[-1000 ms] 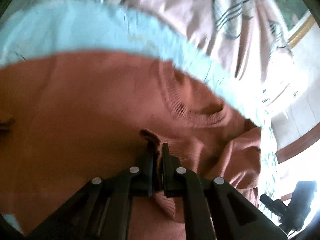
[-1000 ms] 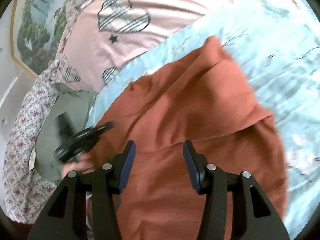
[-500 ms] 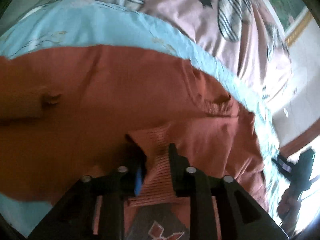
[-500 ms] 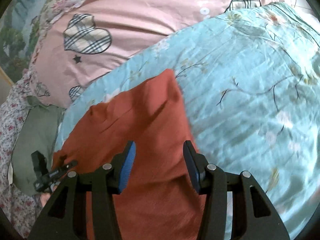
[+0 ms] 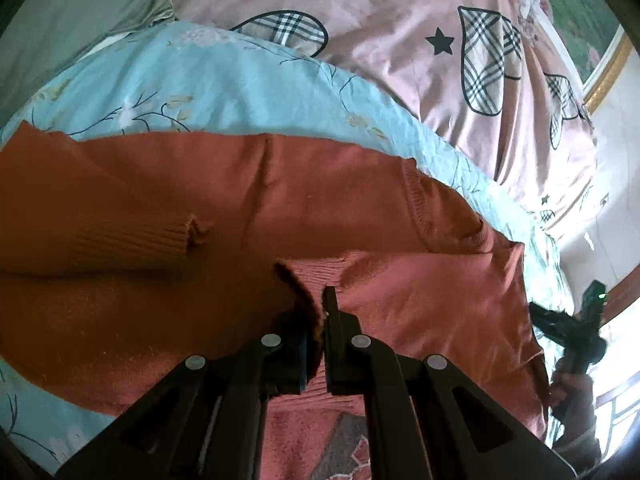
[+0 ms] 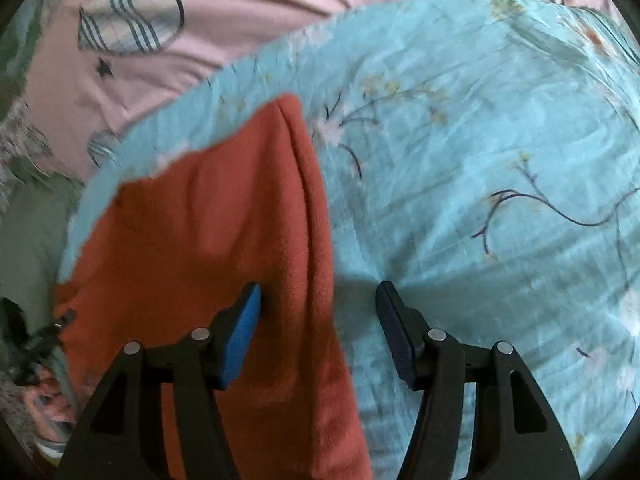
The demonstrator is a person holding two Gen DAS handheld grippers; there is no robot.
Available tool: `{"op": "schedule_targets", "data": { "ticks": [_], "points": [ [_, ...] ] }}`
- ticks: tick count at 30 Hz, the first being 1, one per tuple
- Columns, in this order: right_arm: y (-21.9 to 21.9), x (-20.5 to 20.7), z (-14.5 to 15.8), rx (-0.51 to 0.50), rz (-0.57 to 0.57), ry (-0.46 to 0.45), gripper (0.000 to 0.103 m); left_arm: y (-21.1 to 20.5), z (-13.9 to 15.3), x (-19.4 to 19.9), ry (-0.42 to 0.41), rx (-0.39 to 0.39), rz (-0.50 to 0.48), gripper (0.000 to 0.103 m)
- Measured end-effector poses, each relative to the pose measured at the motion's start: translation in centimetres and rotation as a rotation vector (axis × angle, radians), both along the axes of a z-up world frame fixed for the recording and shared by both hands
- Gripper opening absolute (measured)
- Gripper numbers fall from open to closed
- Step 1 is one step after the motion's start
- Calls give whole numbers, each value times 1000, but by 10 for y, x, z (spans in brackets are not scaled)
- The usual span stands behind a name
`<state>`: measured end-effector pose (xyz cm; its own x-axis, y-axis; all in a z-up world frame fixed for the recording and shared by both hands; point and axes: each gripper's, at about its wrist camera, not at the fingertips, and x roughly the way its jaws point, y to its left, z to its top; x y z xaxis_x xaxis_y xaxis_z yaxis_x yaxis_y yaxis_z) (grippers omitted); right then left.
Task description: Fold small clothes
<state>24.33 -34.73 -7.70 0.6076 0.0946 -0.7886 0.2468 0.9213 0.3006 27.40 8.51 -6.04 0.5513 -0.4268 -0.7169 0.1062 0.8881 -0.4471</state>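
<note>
Pinching sweater (image 5: pixel 360 184) cuff: left gripper (image 5: pixel 316 320); right gripper (image 6: pixel 318 320) agape above sweater edge.

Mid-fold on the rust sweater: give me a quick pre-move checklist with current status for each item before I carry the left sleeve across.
1. Left claw shut on the ribbed sleeve cuff: ok.
2. Right claw open, holding nothing: ok.
3. Right claw placed over the sweater's folded edge: ok, one finger over the knit, the other over the blue floral sheet.
4. Other sleeve already lying across the body: ok.
5. Neckline flat, not bunched: ok.
6. Hem at the near side smooth: cannot tell, hidden behind both claws.
</note>
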Motion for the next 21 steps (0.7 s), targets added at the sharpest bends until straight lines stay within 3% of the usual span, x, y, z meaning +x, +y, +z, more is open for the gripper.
{"op": "schedule_targets", "data": {
  "ticks": [1, 5, 8, 11, 14, 16, 17, 18, 21],
  "points": [
    [3, 1, 3, -26, 17, -1, 9, 2, 0, 2, 5, 2, 4, 4],
    [-15, -17, 35, 15, -21, -75, 9, -3, 4, 1, 4, -10, -2, 4],
    [-19, -16, 27, 0, -33, -40, 9, -17, 6, 1, -11, -11, -26, 4],
    [-19, -14, 14, -48, -75, 18, 15, -27, -5, 5, 11, 50, -22, 4],
    [-5, -30, 33, -128, -119, -44, 18, -19, -12, 8, 40, 16, -16, 4],
    [17, -36, 45, -119, -43, -109, 28, -18, -9, 6, 27, 19, -29, 5],
    [28, -35, 45, -125, 3, -108, 40, -20, -8, 5, 21, 35, -38, 5],
    [39, -30, 38, -138, 46, -73, 46, -22, -8, 5, 21, 54, -43, 5],
    [29, -26, 12, -123, 10, 18, 40, -21, -7, 3, 25, 68, -46, 6]
  ]
}}
